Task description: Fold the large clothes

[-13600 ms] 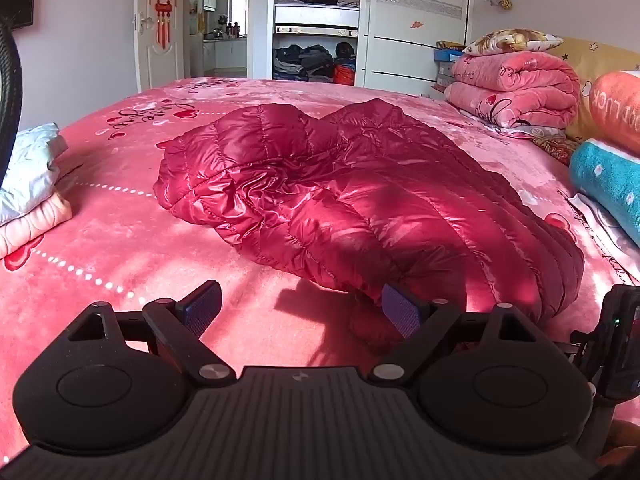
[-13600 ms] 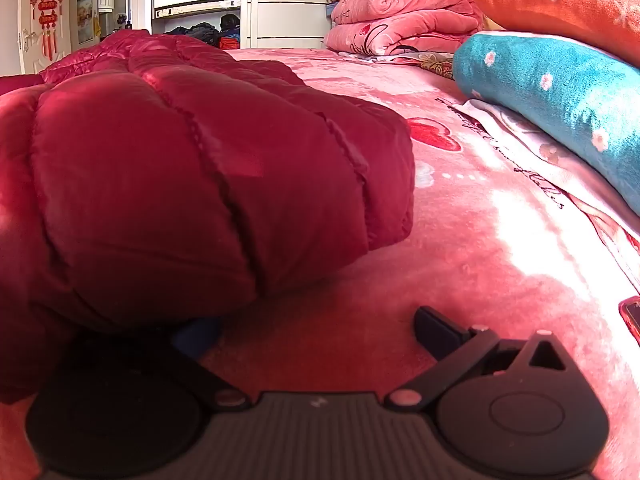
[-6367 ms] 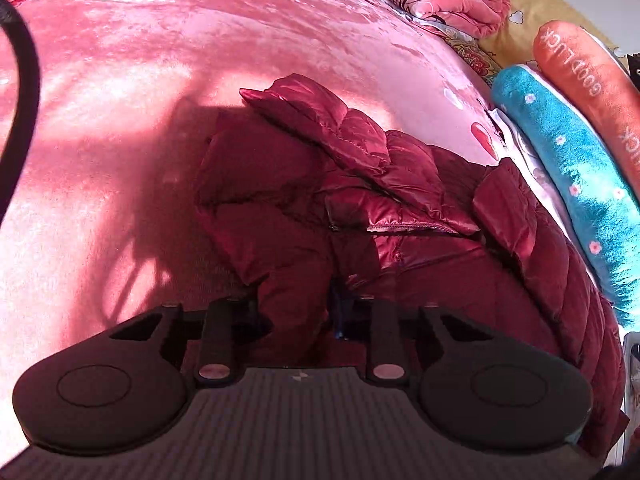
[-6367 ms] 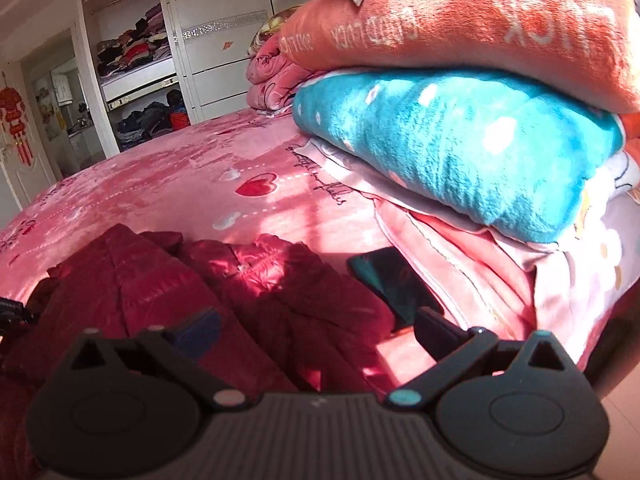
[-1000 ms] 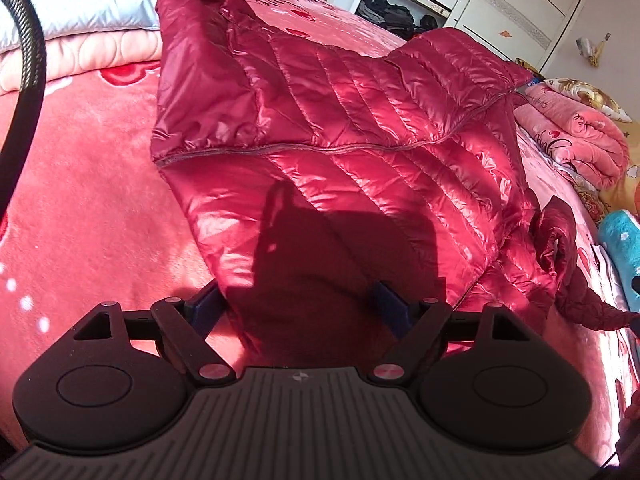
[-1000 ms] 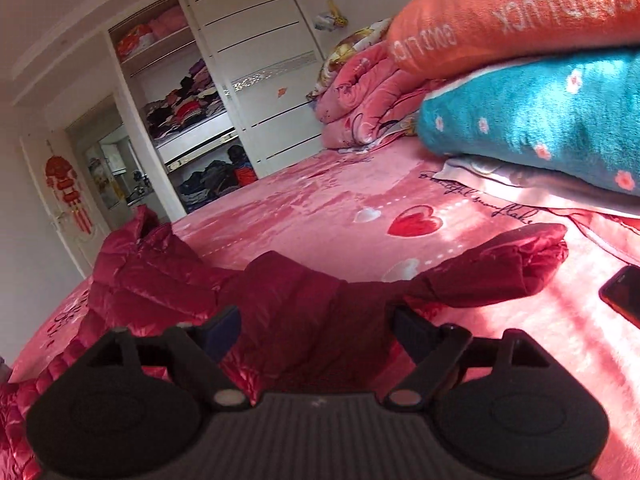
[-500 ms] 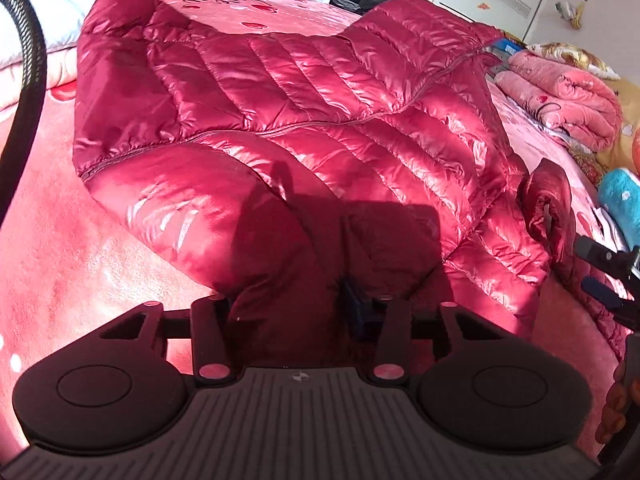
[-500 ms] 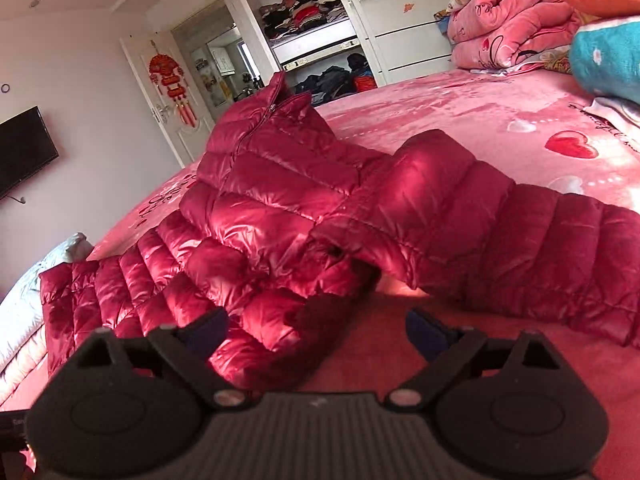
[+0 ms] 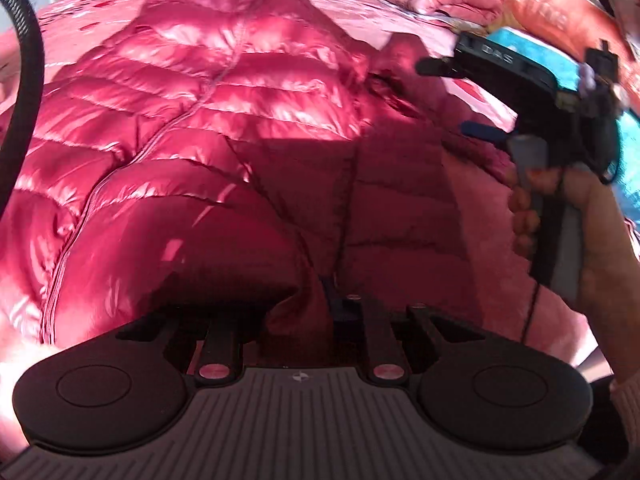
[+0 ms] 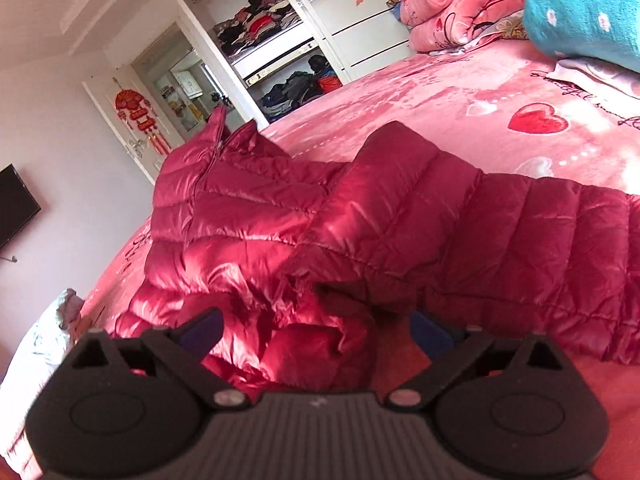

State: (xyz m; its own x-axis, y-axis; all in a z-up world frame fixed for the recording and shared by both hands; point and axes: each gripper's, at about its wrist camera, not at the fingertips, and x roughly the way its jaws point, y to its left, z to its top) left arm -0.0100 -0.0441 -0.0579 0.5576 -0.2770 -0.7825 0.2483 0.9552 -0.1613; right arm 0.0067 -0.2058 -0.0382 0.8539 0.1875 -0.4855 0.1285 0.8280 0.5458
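A shiny red down jacket (image 9: pixel 224 92) lies front up, zipper closed, on the pink bed (image 10: pixel 460 92). Its sleeve (image 10: pixel 520 220) stretches to the right in the right wrist view. My left gripper (image 9: pixel 304 312) is at the near hem, its jaws closing with a bunch of jacket fabric pinched between them. My right gripper (image 10: pixel 316 332) is wide and still opening over a rumpled fold of the jacket (image 10: pixel 260 240) just below the sleeve, and its pads do not press on it. In the left wrist view the right gripper (image 9: pixel 452 98) hovers at the jacket's right side, held by a hand (image 9: pixel 568 216).
Folded pink quilts (image 10: pixel 460 4), a teal roll (image 10: pixel 588 16) and an orange roll (image 9: pixel 560 16) line the bed's right side. Light folded bedding (image 10: pixel 44 340) sits at the left edge. A wardrobe (image 10: pixel 280 32) and a wall TV (image 10: pixel 16 204) stand beyond. A black cable (image 9: pixel 28 60) hangs left.
My left gripper went from wide open around the hem to pinched on it, and swung right while rolling. My right gripper came down close to the jacket beside the sleeve.
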